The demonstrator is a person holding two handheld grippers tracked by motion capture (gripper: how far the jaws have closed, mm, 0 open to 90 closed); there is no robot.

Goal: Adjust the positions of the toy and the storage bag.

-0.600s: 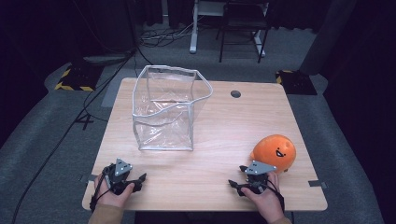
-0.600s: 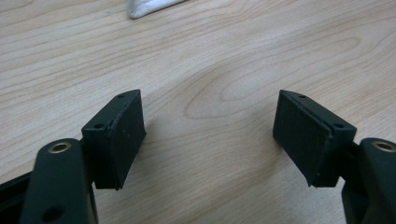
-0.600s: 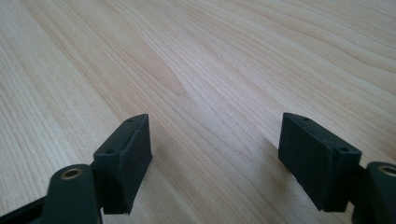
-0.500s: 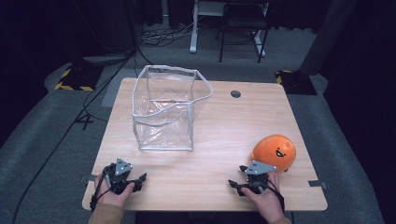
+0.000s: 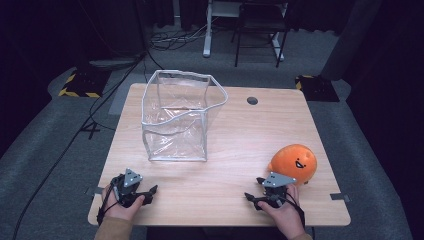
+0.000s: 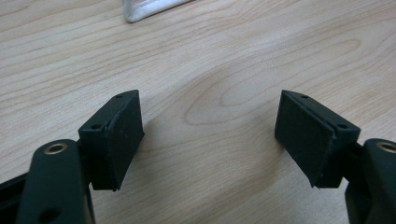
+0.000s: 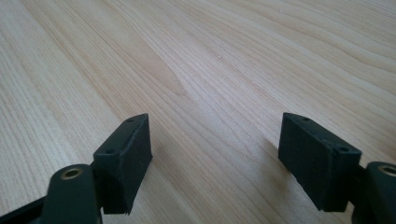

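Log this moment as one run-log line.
left gripper: open, empty | right gripper: open, empty | ball: on table, beside right gripper | bag: upright, empty

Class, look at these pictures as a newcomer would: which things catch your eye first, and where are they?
The bright orange ball with a smiling face stands out first, near the right edge of the wooden table, just beyond the right gripper. Next comes the clear plastic bag, standing open at the table's back left. The left gripper rests at the near edge, its fingers spread wide over bare wood.
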